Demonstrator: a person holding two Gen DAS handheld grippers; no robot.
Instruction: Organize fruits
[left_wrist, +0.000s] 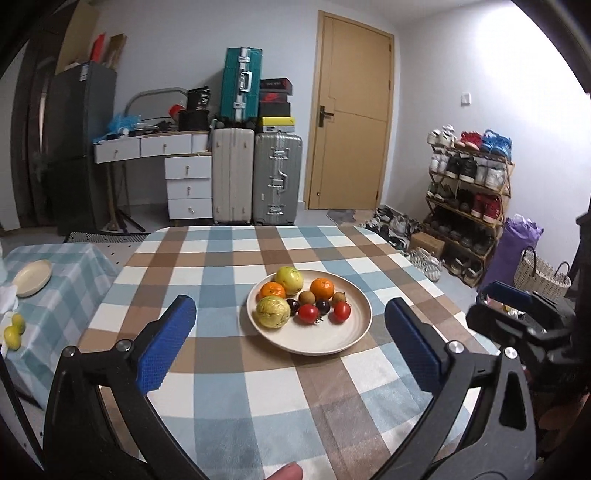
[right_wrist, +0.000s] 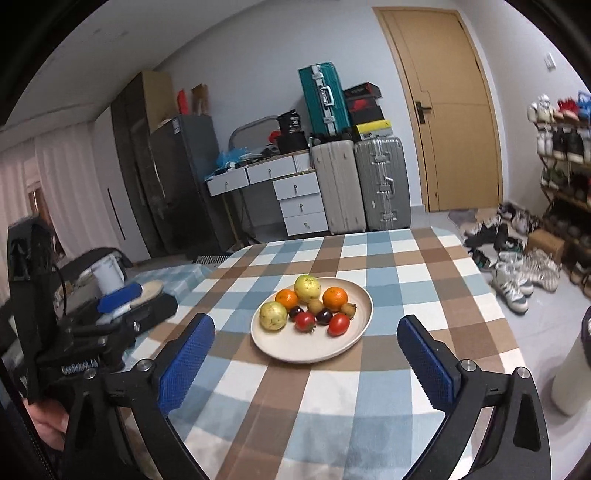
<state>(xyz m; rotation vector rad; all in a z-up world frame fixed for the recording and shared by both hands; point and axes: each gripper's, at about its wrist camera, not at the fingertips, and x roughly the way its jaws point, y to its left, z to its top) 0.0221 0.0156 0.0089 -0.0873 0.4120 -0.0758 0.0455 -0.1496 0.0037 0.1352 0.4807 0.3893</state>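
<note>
Held wide apart with nothing between its pads, the left gripper (left_wrist: 290, 343) is poised above a checked tablecloth (left_wrist: 229, 398); the right gripper (right_wrist: 306, 354) is likewise spread and unladen. Fruits (left_wrist: 299, 301) are heaped on a cream plate (left_wrist: 325, 339) mid-table. Suitcases (left_wrist: 277, 181) and a door (left_wrist: 351, 118) are seen behind.

Left gripper (left_wrist: 290, 336), right gripper (right_wrist: 306, 354): black frames, blue textured pads, silver screws; bare fingertip skin.
</note>
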